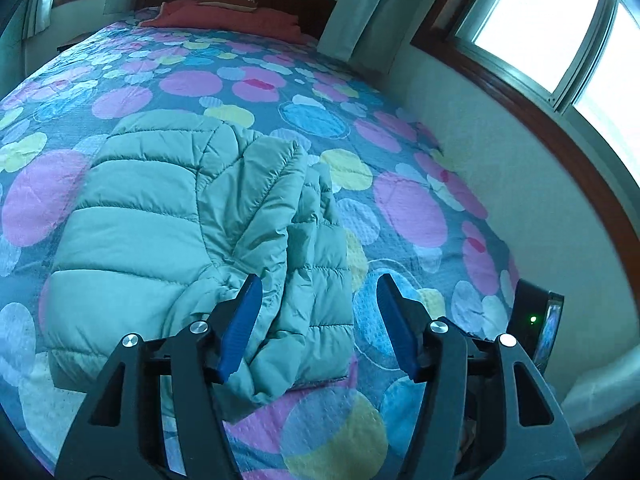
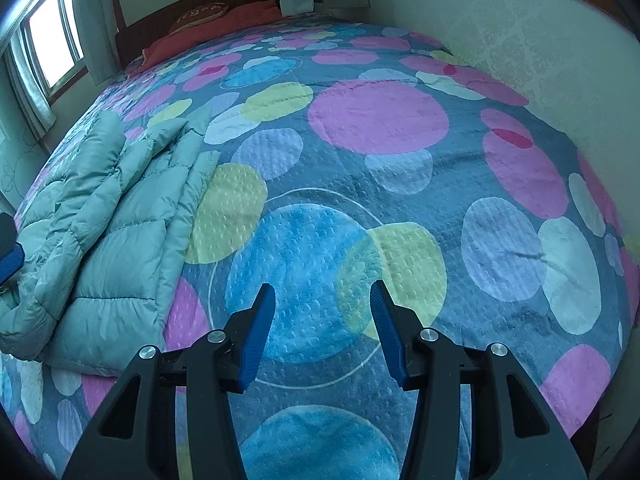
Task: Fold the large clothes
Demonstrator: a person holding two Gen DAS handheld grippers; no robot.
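Note:
A pale green puffer jacket (image 1: 168,232) lies folded on the dotted bedspread (image 1: 280,92), with one sleeve laid across its front. My left gripper (image 1: 320,292) hovers over the jacket's near right corner, open, its blue pads apart and not pressing the fabric. In the right wrist view the same jacket (image 2: 108,236) lies at the left. My right gripper (image 2: 323,300) stands open above bare bedspread (image 2: 380,120), to the right of the jacket, nothing between its fingers. A blue pad of the left gripper (image 2: 10,258) shows at that view's left edge.
A red pillow and blanket (image 1: 232,12) lie at the headboard end. A wall (image 1: 520,184) with windows runs along the bed's right side. A dark device with a green light (image 1: 534,320) stands near the bed's right edge. Curtains (image 1: 360,8) hang by the headboard.

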